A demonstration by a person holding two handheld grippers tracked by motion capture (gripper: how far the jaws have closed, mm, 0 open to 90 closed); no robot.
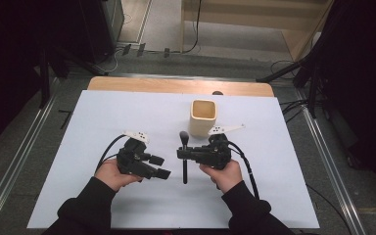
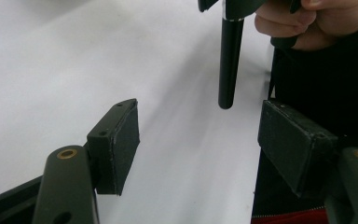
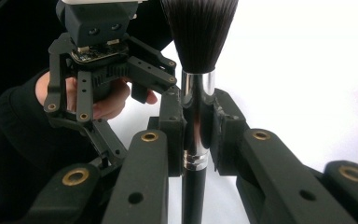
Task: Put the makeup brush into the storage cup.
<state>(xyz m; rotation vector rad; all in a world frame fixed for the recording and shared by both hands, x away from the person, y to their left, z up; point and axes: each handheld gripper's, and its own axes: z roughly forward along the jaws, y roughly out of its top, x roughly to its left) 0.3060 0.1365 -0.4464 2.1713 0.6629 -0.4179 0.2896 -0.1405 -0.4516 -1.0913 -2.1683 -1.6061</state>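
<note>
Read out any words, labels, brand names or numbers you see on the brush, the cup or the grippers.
None can be read.
The makeup brush has no visible print on handle or ferrule.
The beige cup looks plain.
The left gripper and right gripper carry no legible markings; the small circuit board on the left one is too blurred to read.

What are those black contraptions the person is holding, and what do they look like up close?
They are two handheld grippers. The left gripper and right gripper are black, each with two jointed jaws ending in flat rectangular pads, brass-coloured pivot pins, a pale plate on top and a trailing black cable. The person wears black sleeves.
</note>
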